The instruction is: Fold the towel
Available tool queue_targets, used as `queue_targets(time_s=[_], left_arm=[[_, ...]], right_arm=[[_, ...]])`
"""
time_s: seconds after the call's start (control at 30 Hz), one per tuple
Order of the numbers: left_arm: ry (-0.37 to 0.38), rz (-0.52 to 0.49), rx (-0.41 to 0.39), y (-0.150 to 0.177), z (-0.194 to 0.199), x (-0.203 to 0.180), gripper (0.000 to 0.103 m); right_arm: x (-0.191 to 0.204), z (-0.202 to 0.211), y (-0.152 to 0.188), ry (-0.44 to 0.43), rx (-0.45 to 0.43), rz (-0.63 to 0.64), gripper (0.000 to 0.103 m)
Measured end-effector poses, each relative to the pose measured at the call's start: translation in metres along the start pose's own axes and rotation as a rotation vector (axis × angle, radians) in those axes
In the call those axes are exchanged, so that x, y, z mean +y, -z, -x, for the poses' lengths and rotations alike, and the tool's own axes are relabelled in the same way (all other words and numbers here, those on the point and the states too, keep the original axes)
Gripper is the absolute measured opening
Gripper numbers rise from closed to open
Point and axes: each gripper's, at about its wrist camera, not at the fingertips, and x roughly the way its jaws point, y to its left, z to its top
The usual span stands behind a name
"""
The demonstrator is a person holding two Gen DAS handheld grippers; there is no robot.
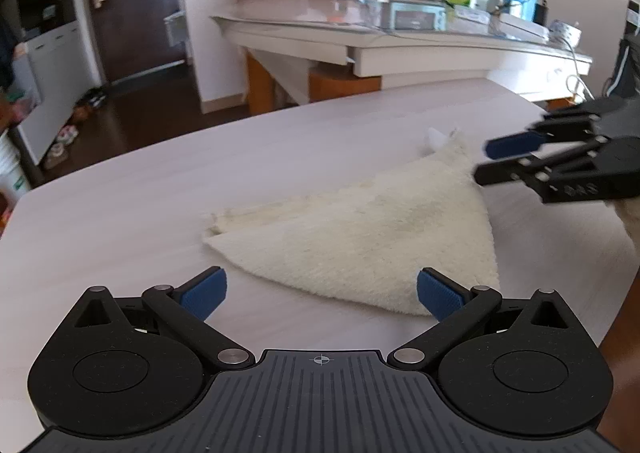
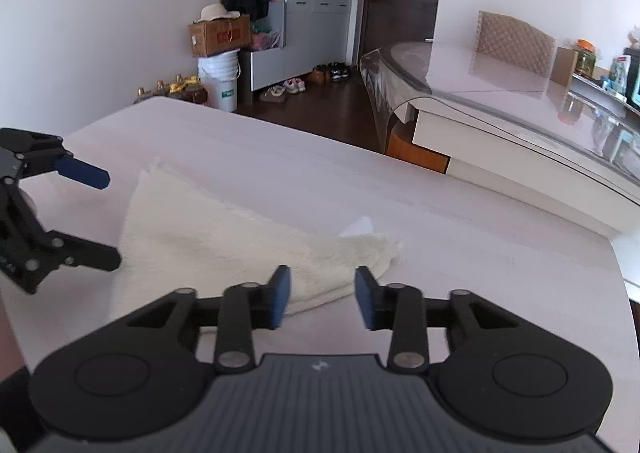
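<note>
The cream towel lies on the pale table, already doubled into a triangle, between your two grippers. Your left gripper stands wide open at the near edge and holds nothing. Your right gripper is partly open over the folded edge, and its pads grip no cloth. The towel looks soft, fluffy and light, so it probably sags when lifted. Take it at a corner, pinching both layers together.

A pale wooden table bears one cream towel, folded triangular.
</note>
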Motion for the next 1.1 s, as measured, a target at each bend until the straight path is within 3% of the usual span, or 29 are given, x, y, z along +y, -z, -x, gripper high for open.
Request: queue_targets(time_s=[0.1,0.23,0.43,0.7,0.77,1.1], left_arm=[[-0.022,0.026,-0.002,0.006,0.006,0.001,0.103],[-0.032,0.053,-0.005,0.017,0.018,-0.001,0.103],[-0.042,0.104,-0.014,0.032,0.034,-0.003,0.103],[-0.040,0.100,-0.027,0.048,0.046,-0.015,0.103],[-0.030,0.103,-0.025,0.048,0.047,-0.017,0.103],[-0.008,0.103,-0.042,0.048,0.053,-0.029,0.103]], right_arm=[[0.010,0.012,0.008,-0.008,-0.009,-0.033,0.051],[0.021,0.031,0.021,-0.022,-0.043,-0.115,0.073],[0.032,0.058,0.037,-0.026,-0.080,-0.214,0.086],[0.039,0.082,0.049,-0.006,-0.113,-0.270,0.095],[0.041,0.087,0.050,0.003,-0.116,-0.273,0.102],[0.054,0.097,0.046,0.019,-0.101,-0.268,0.103]])
